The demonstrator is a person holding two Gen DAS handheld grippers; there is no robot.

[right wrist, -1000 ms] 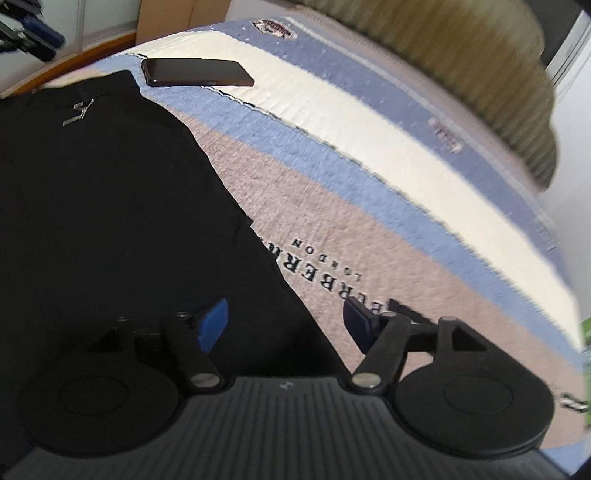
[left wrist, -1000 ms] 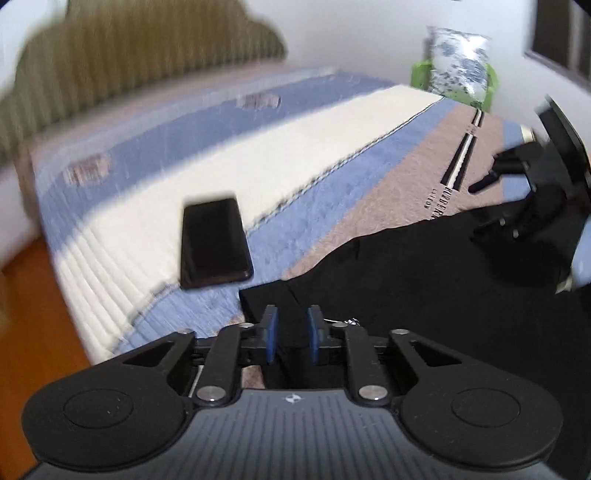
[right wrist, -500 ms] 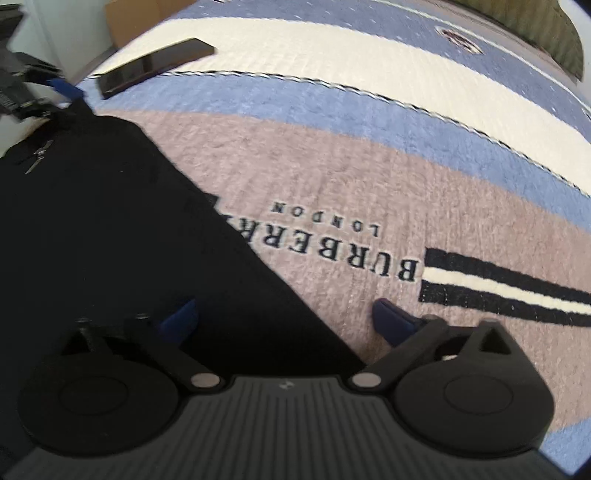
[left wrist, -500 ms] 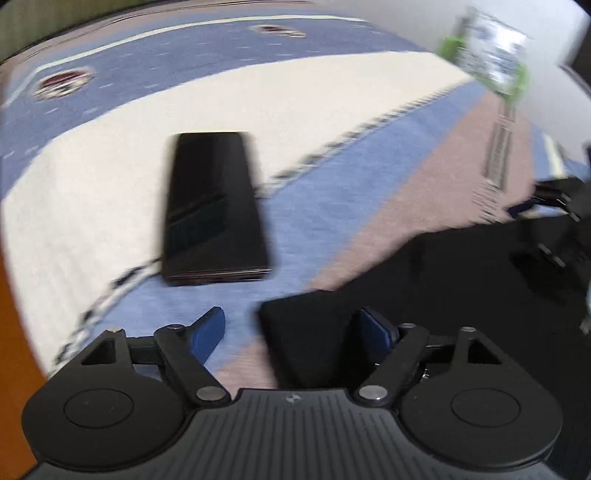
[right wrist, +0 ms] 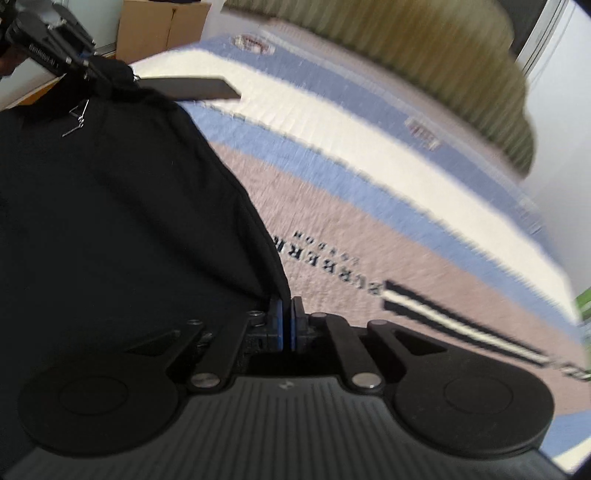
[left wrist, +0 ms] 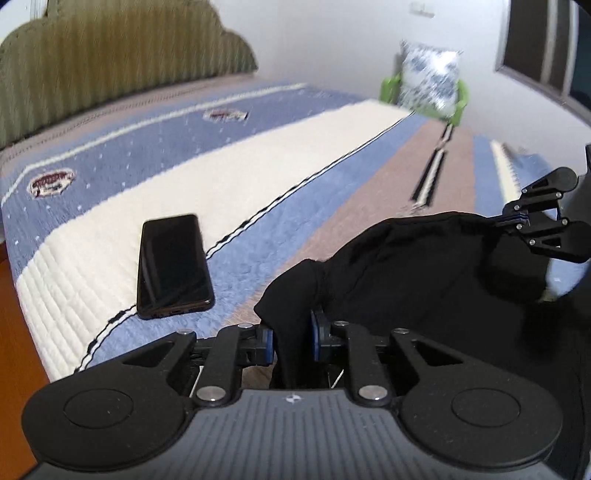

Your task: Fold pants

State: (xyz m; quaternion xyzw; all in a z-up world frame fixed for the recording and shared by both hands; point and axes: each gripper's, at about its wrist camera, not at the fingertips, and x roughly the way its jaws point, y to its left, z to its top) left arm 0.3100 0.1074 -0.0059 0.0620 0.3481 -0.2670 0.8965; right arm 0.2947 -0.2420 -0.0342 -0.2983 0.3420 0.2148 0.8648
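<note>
Black pants [left wrist: 424, 277] hang bunched above the striped bed cover [left wrist: 258, 177], lifted along one edge. In the left wrist view my left gripper [left wrist: 293, 338] has its jaws closing tight on a fold at the near corner of the fabric. My right gripper [left wrist: 517, 219] pinches the far corner at the right. In the right wrist view the pants [right wrist: 110, 221] fill the left half, and my right gripper [right wrist: 286, 321] closes its blue pads on their edge. The left gripper [right wrist: 74, 62] grips the top corner there.
A black phone [left wrist: 171, 266] lies on the cream stripe left of the pants, also seen as the phone [right wrist: 192, 86] behind the fabric. An olive headboard [left wrist: 110, 55], a green chair with a cushion [left wrist: 428, 81], a cardboard box [right wrist: 159, 26] and wooden floor [left wrist: 14, 332] surround the bed.
Both grippers stood open over the flat pants' edge half a second ago. Now both are shut on the fabric, and that edge is raised off the bed cover.
</note>
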